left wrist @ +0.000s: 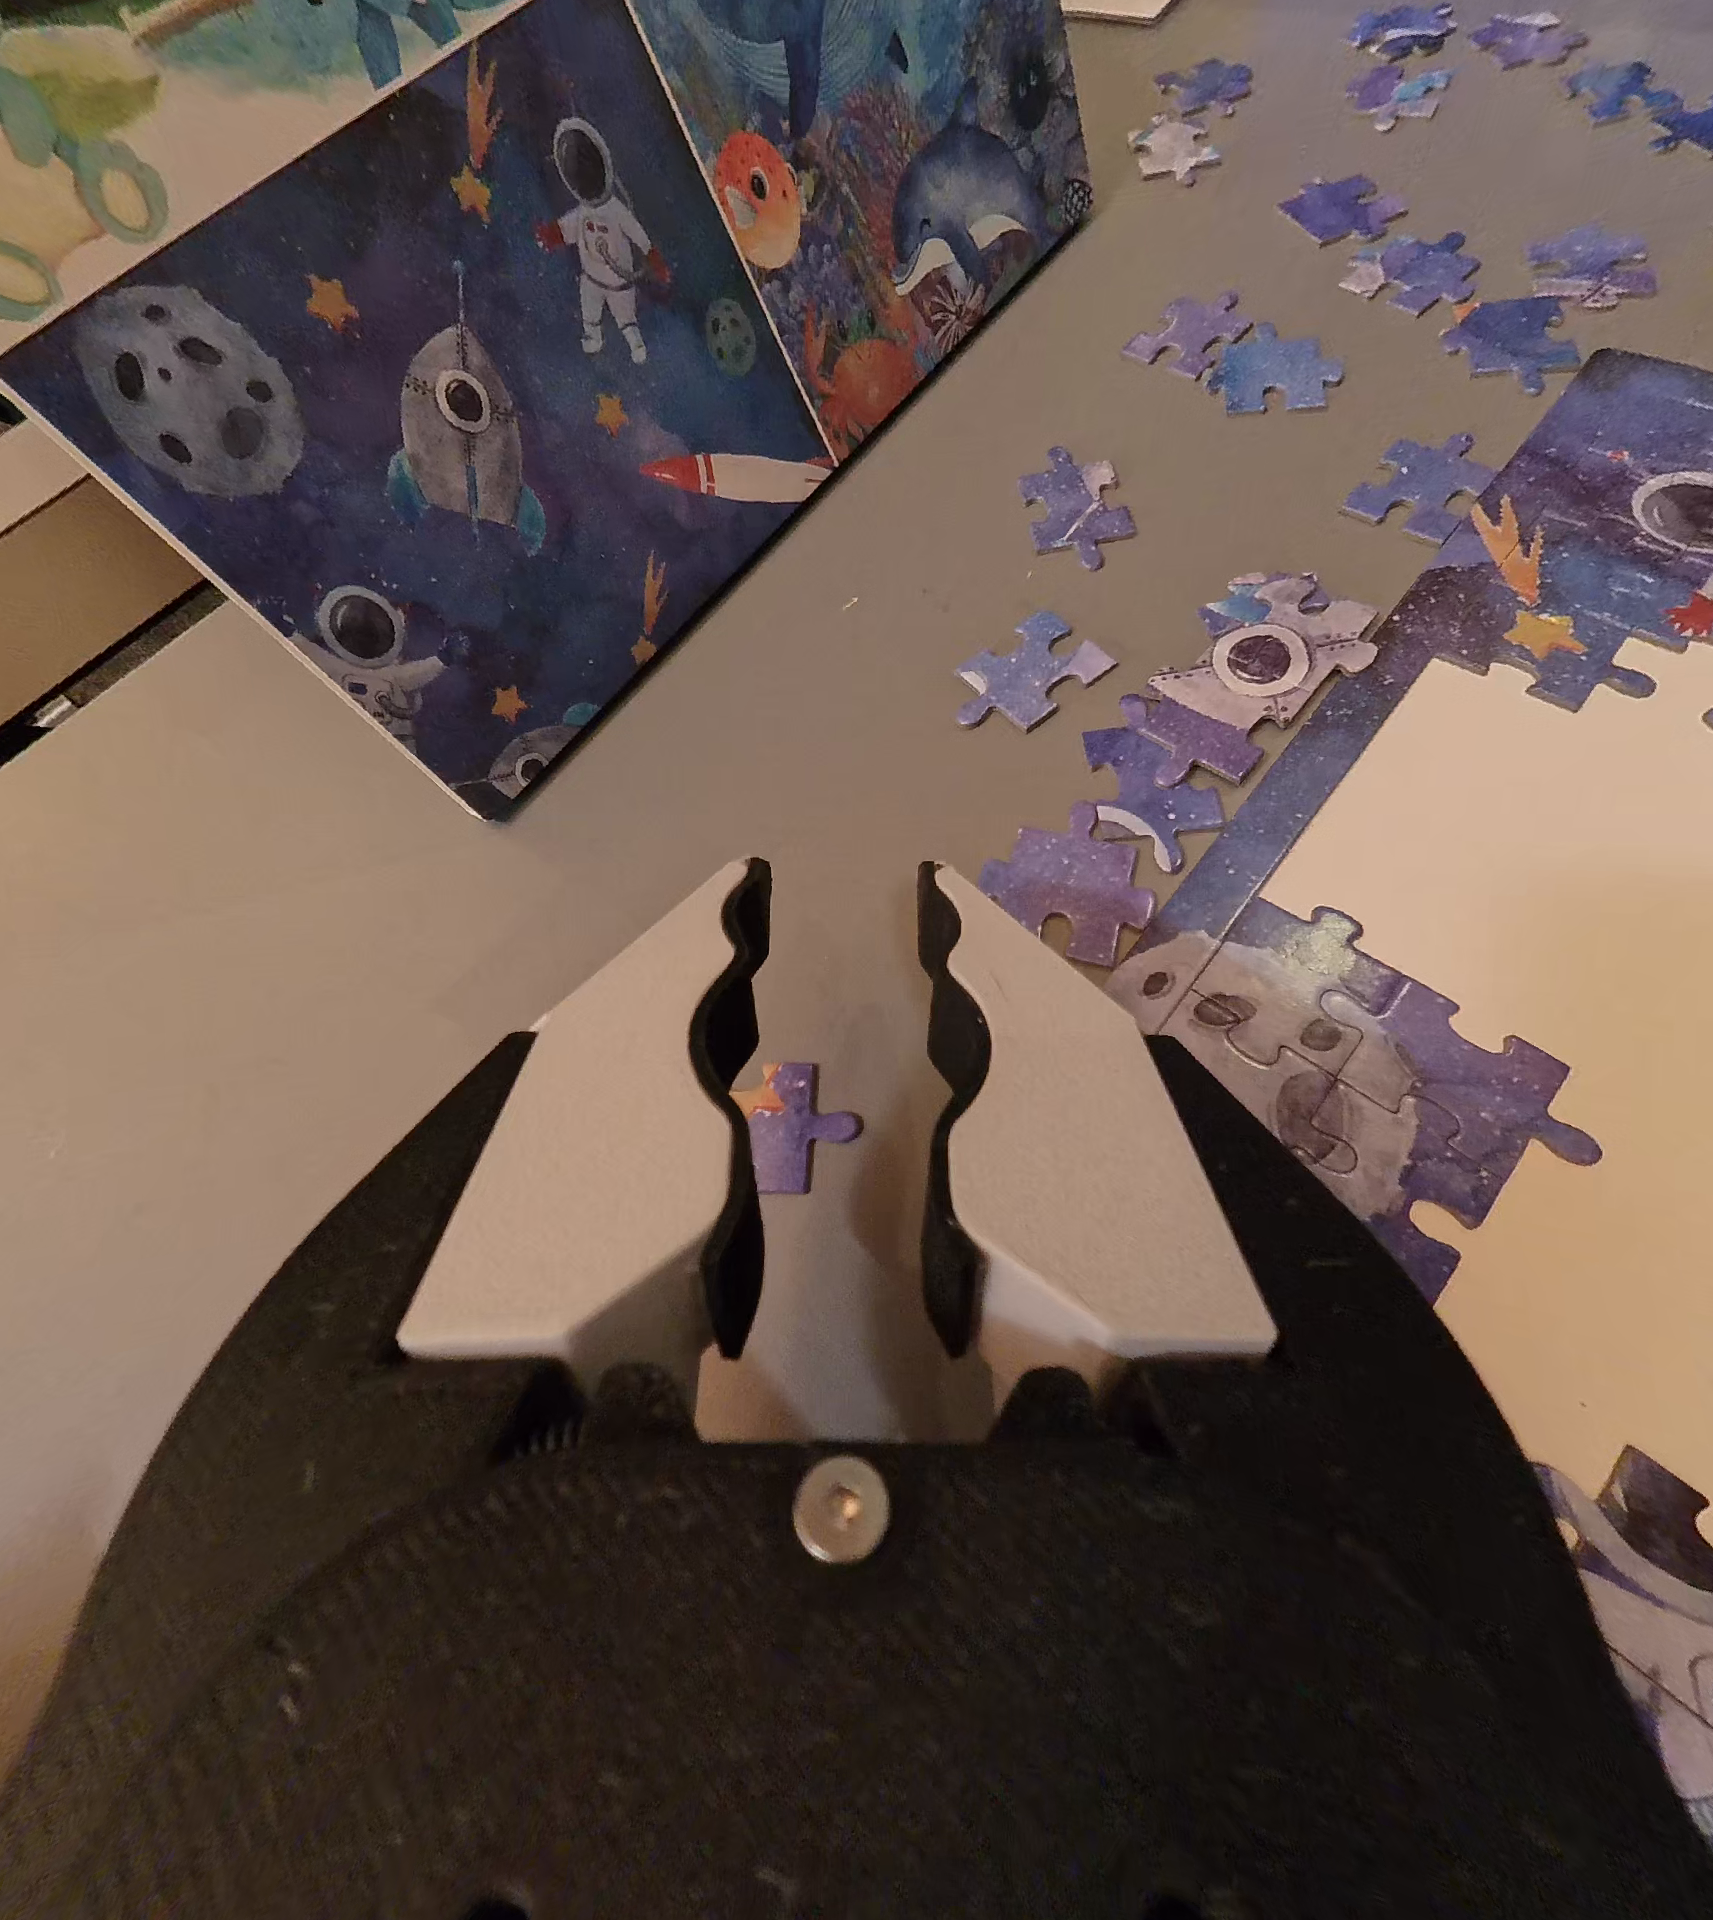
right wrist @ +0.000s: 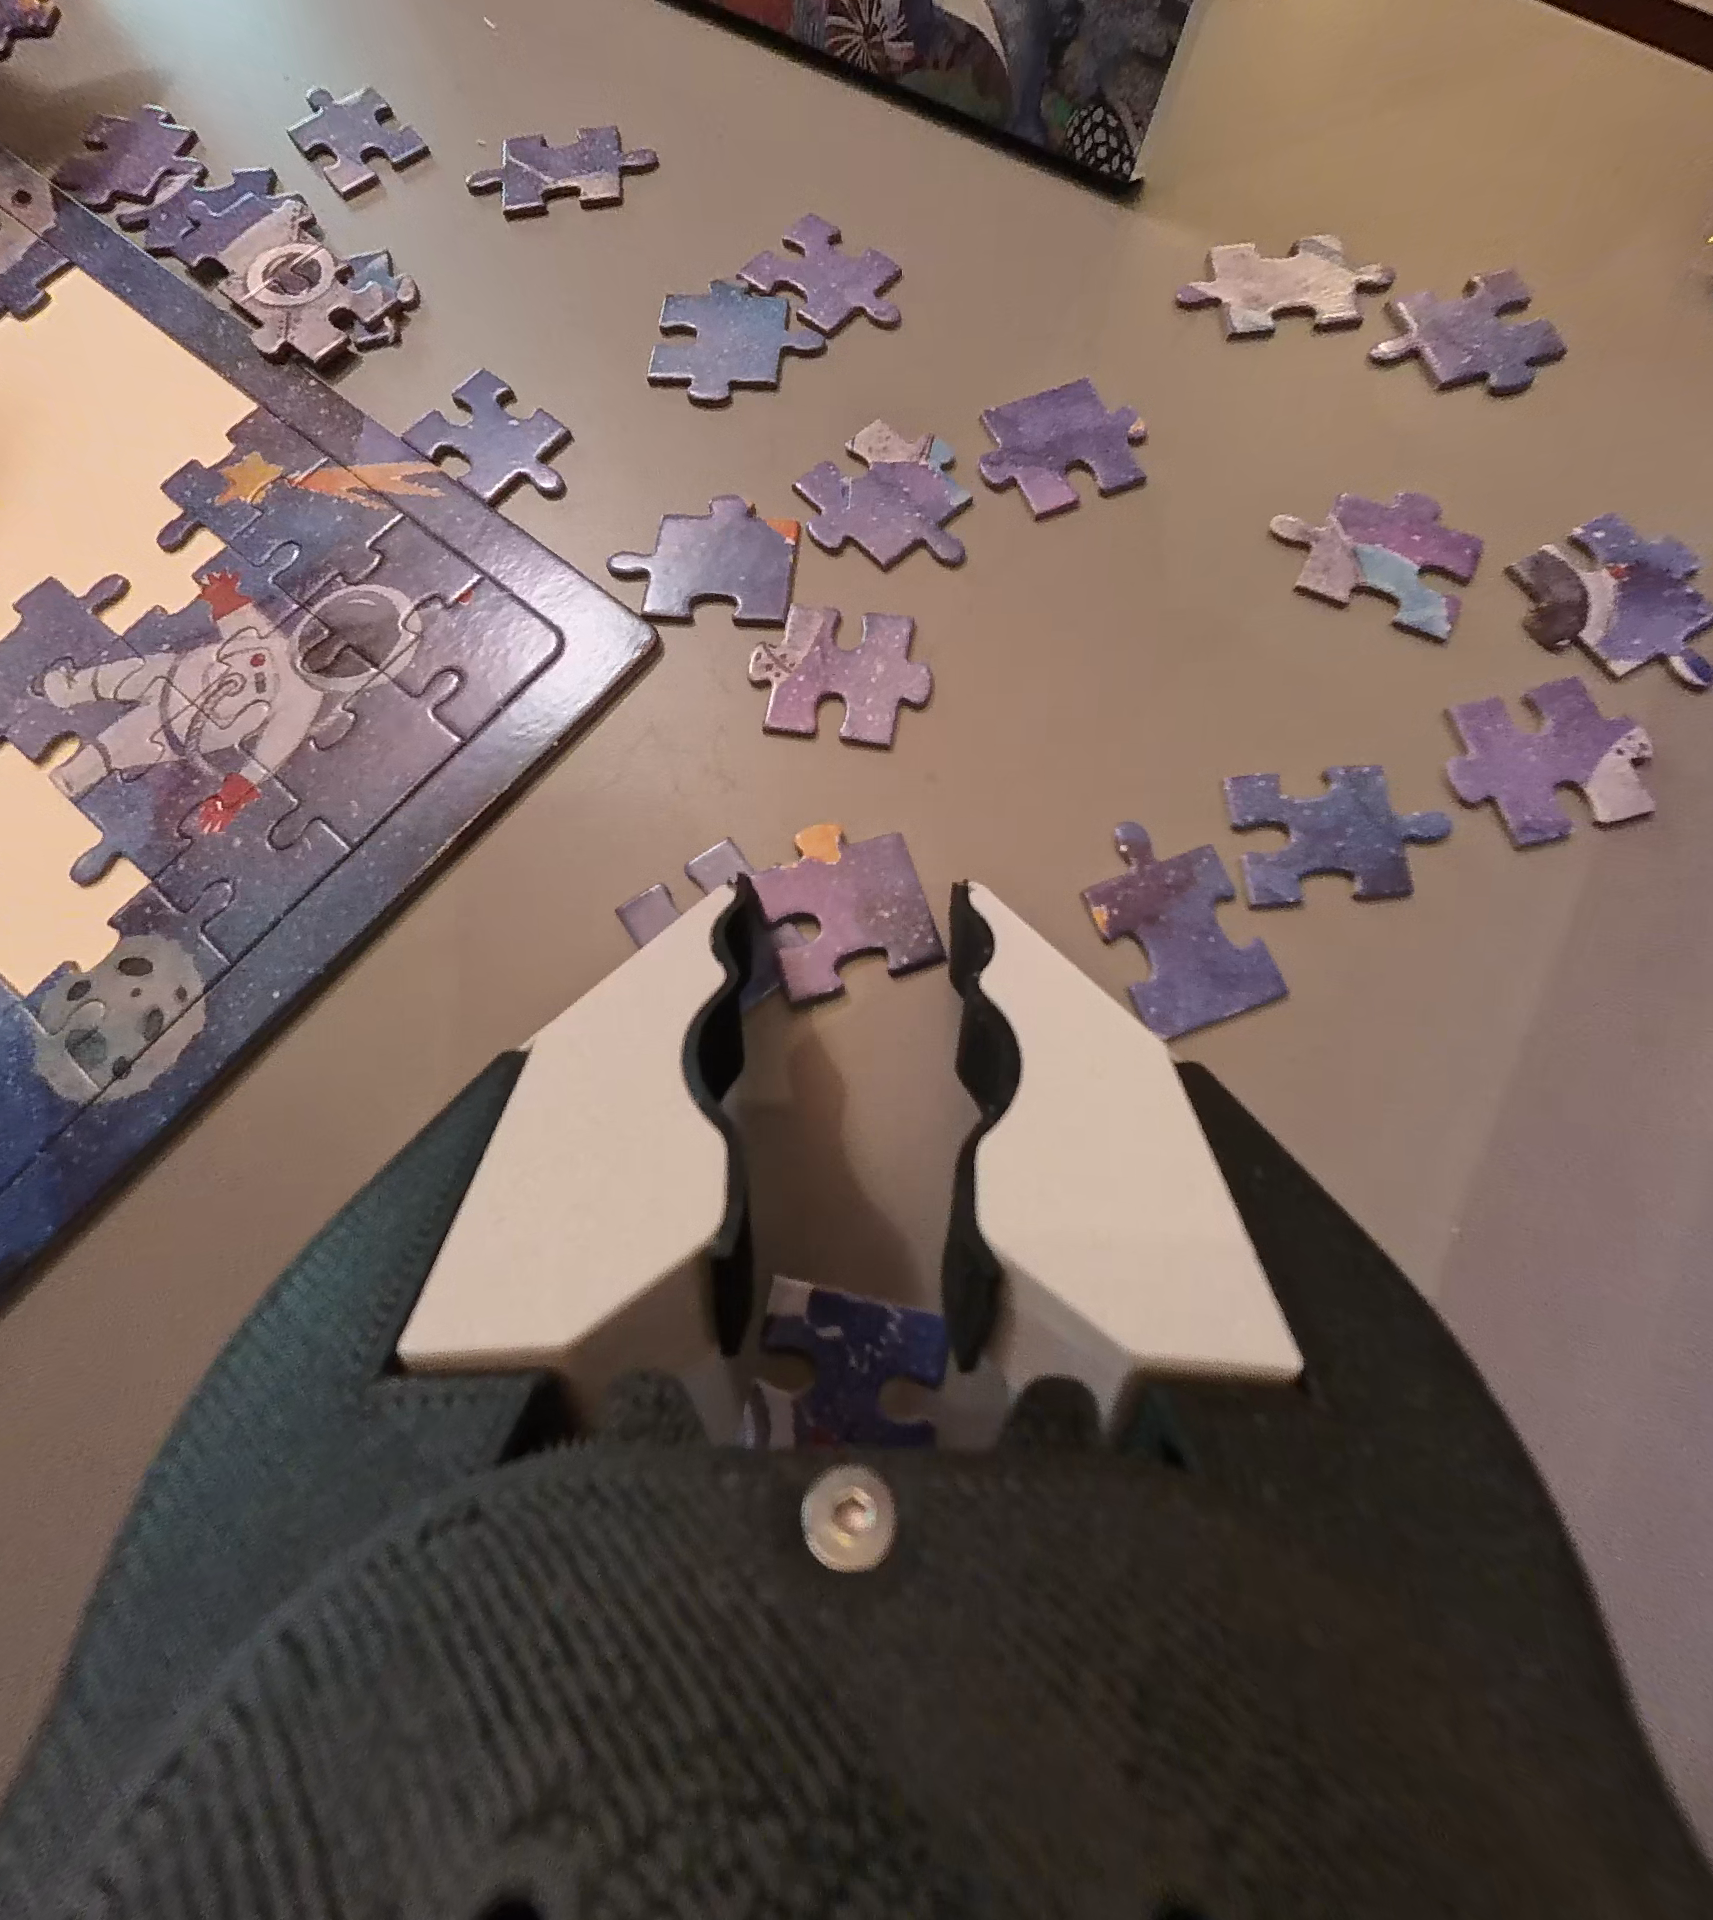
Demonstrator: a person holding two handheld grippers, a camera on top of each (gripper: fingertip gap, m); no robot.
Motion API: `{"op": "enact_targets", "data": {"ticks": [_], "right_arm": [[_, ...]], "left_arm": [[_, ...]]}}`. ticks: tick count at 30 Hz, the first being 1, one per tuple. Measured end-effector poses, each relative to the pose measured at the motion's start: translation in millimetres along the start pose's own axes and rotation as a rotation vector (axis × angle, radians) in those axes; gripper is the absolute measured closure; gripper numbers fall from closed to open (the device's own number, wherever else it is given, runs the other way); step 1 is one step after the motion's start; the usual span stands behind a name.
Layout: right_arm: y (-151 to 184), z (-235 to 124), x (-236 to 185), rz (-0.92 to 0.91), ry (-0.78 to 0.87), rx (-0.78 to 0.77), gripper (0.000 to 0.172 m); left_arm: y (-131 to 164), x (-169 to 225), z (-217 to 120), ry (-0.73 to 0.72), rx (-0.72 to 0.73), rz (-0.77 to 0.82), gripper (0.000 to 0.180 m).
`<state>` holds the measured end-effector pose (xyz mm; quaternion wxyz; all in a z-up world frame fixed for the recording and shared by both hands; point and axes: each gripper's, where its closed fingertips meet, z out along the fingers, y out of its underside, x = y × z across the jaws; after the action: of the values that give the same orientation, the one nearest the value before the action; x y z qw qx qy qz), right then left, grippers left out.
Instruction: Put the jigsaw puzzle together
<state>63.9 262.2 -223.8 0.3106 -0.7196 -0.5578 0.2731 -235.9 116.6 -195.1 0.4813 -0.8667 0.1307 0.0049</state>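
My left finger (left wrist: pixel 623 1122) hides part of starred piece (left wrist: pixel 795 1127); my right finger (right wrist: pixel 623 1091) covers pale piece (right wrist: pixel 646 906); puzzle board (right wrist: pixel 540 582) cut by edge.

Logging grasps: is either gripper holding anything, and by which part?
Neither: left gripper open over bare table; right gripper open around a flat purple puzzle piece.

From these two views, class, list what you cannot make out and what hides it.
- Left view: the star piece between the open left tongs is part hidden by the left finger.
- Right view: a pale piece lies mostly behind the right tongs' finger.
- Right view: the dark blue piece is cut off by the tongs' body.
- Both views: the puzzle board runs past the edge.
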Motion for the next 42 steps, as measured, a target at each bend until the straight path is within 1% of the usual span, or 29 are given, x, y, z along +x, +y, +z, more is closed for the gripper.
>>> {"op": "enact_targets", "data": {"ticks": [10, 17, 23, 31, 34, 37, 39, 42], "right_arm": [[0.0, 0.0, -0.4, -0.001, -0.002, 0.000, 0.136], [0.0, 0.1, -2.4, -0.004, -0.013, -0.001, 0.140], [-0.1, 0.3, -4.7, -0.007, -0.023, -0.001, 0.141], [-2.8, 0.4, -11.2, -0.049, -0.041, 0.008, 0.144], [-6.6, 0.5, -19.5, -0.097, -0.064, 0.025, 0.142], [-10.6, -2.9, -13.5, -0.130, -0.012, 0.045, 0.135], [-16.1, -11.2, -0.8, -0.109, 0.042, 0.087, 0.136], [-27.4, -29.0, 18.5, -0.012, 0.084, 0.196, 0.140]], "left_arm": [[0.2, 0.2, 0.2, 0.000, -0.001, 0.001, 0.152], [0.4, 0.2, 0.3, 0.001, -0.002, 0.001, 0.152], [0.4, 0.4, 0.3, 0.001, -0.002, 0.002, 0.152], [0.2, 0.6, 0.3, 0.001, -0.001, 0.003, 0.152], [0.2, 0.7, 0.4, 0.001, -0.002, 0.004, 0.152], [0.3, 0.5, 0.3, 0.000, -0.002, 0.005, 0.152], [-0.3, 0.2, -0.2, -0.002, 0.000, 0.006, 0.152], [-1.0, -0.1, -0.8, -0.003, 0.003, 0.007, 0.152]]}}
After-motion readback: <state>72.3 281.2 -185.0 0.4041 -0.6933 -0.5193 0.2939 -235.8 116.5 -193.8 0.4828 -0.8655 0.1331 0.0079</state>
